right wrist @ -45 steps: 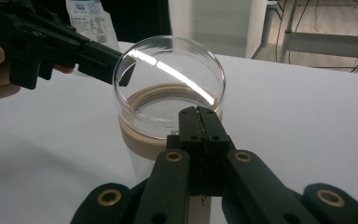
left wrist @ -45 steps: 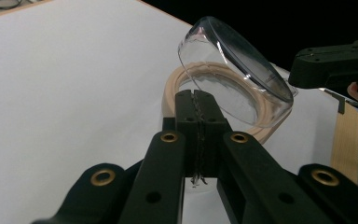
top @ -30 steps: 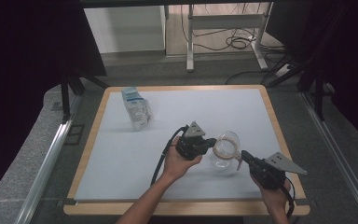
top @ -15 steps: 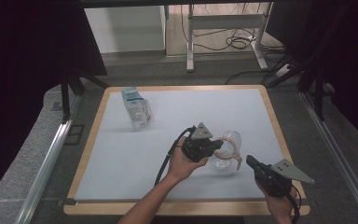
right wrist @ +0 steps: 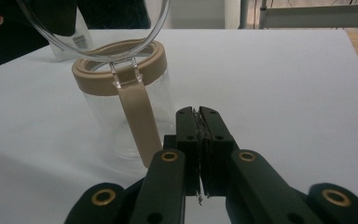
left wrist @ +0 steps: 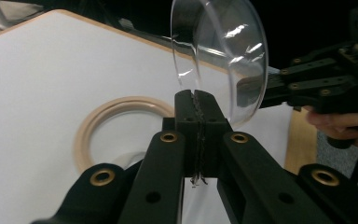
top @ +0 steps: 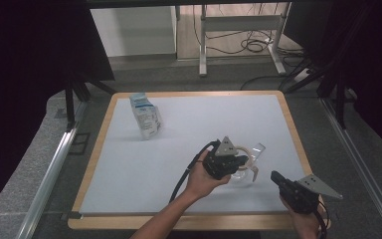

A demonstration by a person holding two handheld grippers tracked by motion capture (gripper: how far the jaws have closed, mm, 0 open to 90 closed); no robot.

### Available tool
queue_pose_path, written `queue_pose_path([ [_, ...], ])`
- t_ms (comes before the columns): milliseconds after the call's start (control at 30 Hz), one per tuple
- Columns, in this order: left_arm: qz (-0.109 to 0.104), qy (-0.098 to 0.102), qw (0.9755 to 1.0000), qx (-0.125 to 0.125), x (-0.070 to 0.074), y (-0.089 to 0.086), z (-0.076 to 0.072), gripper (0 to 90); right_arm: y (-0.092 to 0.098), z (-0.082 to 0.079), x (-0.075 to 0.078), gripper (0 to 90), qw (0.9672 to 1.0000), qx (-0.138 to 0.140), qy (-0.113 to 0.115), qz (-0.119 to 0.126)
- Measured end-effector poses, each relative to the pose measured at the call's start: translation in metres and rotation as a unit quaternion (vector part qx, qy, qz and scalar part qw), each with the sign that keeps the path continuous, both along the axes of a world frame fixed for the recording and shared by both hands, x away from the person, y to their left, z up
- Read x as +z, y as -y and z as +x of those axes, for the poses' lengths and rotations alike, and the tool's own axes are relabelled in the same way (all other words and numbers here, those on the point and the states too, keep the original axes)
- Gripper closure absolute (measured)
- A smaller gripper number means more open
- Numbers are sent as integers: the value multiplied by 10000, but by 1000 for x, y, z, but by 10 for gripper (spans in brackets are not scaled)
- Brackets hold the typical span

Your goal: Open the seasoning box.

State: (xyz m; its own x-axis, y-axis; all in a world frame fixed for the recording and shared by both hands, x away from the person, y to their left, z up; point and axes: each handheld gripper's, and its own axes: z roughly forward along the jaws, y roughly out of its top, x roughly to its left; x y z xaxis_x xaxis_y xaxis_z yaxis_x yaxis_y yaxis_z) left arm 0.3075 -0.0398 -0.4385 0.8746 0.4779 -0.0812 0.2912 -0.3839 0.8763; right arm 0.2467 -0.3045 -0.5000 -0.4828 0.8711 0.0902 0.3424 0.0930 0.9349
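Left gripper (left wrist: 196, 100) clamps the rim of a clear lid (left wrist: 221, 56) above a jar (right wrist: 121, 107).

The jar (clear, with a tan collar and handle) stands on the white table (top: 189, 129) at about 4 o'clock from centre. The right gripper (right wrist: 199, 116), jaws pressed together on nothing, sits just beside it at 4 o'clock. A carton (top: 145, 117) stands well apart at 10 o'clock.

Left claw (top: 238, 167) clamped; right claw (top: 274, 176) closed, empty.
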Motion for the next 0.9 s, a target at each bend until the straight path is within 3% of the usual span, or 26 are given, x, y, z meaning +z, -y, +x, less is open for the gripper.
queue_pose_path([
  [200, 135, 97, 9998, -61, -1, 8, -5, 893, -1, 1, -1, 870, 10000, 33, -10, -14],
  [467, 101, 94, 9999, -1, -1, -1, -5, 878, -1, 1, -1, 862, 10000, 41, -23, 23],
  [633, 53, -6, 9999, 150, 1, -27, -2, 796, -1, 2, -2, 827, 9999, 92, -45, 28],
  [900, 76, -119, 9964, 835, -8, -93, 3, 457, -5, 5, -7, 622, 9998, 165, -106, 35],
])
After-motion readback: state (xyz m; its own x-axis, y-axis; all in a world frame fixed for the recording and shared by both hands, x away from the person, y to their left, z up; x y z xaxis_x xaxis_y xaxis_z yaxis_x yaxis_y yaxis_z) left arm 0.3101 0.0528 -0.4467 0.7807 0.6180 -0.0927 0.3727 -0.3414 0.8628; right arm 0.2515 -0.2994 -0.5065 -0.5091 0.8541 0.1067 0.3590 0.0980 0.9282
